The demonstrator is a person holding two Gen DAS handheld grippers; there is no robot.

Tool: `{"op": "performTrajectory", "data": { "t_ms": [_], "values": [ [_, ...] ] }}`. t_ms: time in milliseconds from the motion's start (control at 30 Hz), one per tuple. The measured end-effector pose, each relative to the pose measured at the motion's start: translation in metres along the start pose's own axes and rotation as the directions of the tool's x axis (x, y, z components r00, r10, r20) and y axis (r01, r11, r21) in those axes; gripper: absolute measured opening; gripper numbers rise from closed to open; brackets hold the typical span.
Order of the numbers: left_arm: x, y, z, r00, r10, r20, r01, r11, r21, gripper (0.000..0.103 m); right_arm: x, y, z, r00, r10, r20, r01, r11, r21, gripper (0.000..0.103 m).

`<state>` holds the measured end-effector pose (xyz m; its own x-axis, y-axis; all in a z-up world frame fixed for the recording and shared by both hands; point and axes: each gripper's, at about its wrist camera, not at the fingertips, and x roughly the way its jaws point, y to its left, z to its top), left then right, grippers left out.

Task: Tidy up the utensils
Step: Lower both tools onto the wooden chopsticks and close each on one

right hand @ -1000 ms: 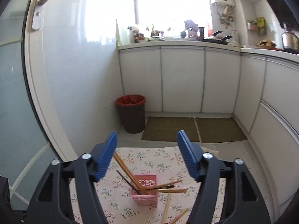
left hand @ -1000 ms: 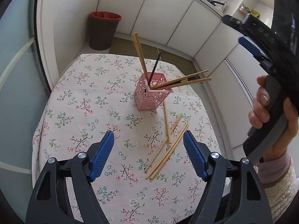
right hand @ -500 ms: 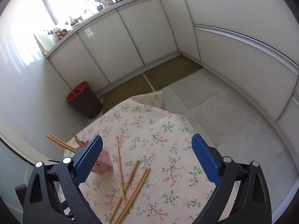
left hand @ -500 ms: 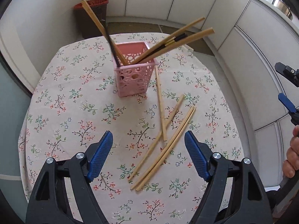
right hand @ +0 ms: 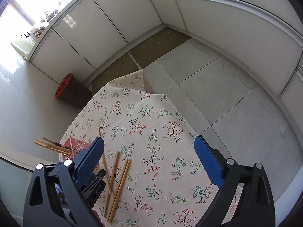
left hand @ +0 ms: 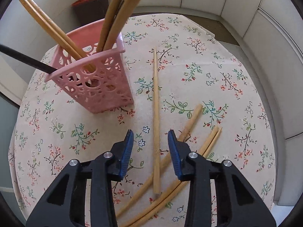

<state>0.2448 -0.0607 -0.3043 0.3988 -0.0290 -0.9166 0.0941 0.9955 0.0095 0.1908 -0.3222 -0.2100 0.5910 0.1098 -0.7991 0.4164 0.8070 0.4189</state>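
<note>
A pink perforated holder (left hand: 94, 79) stands on the floral tablecloth (left hand: 208, 71) with several wooden chopsticks and a black one in it. Several loose wooden chopsticks lie on the cloth. My left gripper (left hand: 150, 138) is open and low over the cloth, its fingers either side of one straight chopstick (left hand: 155, 113). A pair of chopsticks (left hand: 206, 147) lies to its right. My right gripper (right hand: 149, 155) is open and empty, high above the table. The loose chopsticks (right hand: 121, 177) and the holder (right hand: 75, 147) show at its lower left.
A brown bin with a red rim (right hand: 72, 90) stands on the floor behind the table. White cabinets (right hand: 227, 19) run along the walls. The table's edge (right hand: 185, 121) drops to grey floor tiles on the right.
My left gripper has dropped toward the table and its jaws have narrowed around one loose chopstick. My right gripper has swung from facing the room to looking down on the table.
</note>
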Motion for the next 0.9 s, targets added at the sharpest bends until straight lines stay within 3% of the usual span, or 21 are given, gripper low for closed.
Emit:
{"op": "performTrajectory", "data": {
  "t_ms": [133, 300, 400, 600, 667, 700, 733, 800, 867, 900],
  "values": [
    [-0.009, -0.01, -0.002, 0.999, 0.025, 0.045, -0.027, 0.998, 0.055, 0.035, 0.008, -0.002, -0.001, 0.999, -0.016, -0.032, 0.016, 1.0, -0.013, 0.093],
    [-0.017, -0.037, -0.003, 0.998, -0.027, 0.057, 0.014, 0.976, 0.218, 0.035, 0.017, -0.015, 0.001, 0.996, -0.006, -0.089, 0.01, 0.999, 0.042, 0.093],
    [-0.007, -0.052, 0.0, 0.998, 0.023, 0.063, -0.04, 0.959, 0.282, 0.036, 0.019, -0.022, 0.002, 0.994, -0.013, -0.109, 0.019, 0.998, 0.058, 0.093],
    [0.024, -0.057, 0.004, 0.998, 0.04, -0.04, -0.025, 0.946, 0.322, 0.036, 0.02, -0.03, 0.003, 0.992, -0.045, -0.122, 0.051, 0.998, 0.047, 0.093],
    [0.024, -0.056, 0.004, 0.999, 0.027, -0.037, -0.013, 0.94, 0.341, 0.035, 0.024, -0.031, 0.002, 0.989, -0.055, -0.139, 0.061, 0.997, 0.04, 0.093],
    [0.024, -0.055, 0.005, 0.999, 0.021, -0.049, -0.003, 0.94, 0.342, 0.034, 0.026, -0.031, 0.002, 0.987, -0.055, -0.15, 0.062, 0.997, 0.04, 0.093],
    [0.025, -0.054, 0.006, 0.998, -0.003, -0.067, 0.026, 0.94, 0.339, 0.021, 0.029, -0.031, 0.001, 0.985, -0.051, -0.166, 0.059, 0.997, 0.041, 0.093],
    [0.027, -0.057, 0.006, 0.996, -0.029, -0.089, 0.057, 0.942, 0.33, 0.011, 0.033, -0.031, -0.001, 0.98, -0.043, -0.195, 0.052, 0.998, 0.045, 0.093],
    [0.026, -0.059, 0.001, 0.995, -0.031, -0.095, 0.059, 0.949, 0.311, 0.01, 0.036, -0.031, -0.002, 0.976, -0.064, -0.209, 0.072, 0.997, 0.032, 0.093],
    [0.022, -0.056, -0.003, 0.991, -0.064, -0.116, 0.094, 0.957, 0.275, 0.009, 0.038, -0.03, -0.003, 0.974, -0.084, -0.209, 0.091, 0.996, 0.02, 0.093]
  ]
}}
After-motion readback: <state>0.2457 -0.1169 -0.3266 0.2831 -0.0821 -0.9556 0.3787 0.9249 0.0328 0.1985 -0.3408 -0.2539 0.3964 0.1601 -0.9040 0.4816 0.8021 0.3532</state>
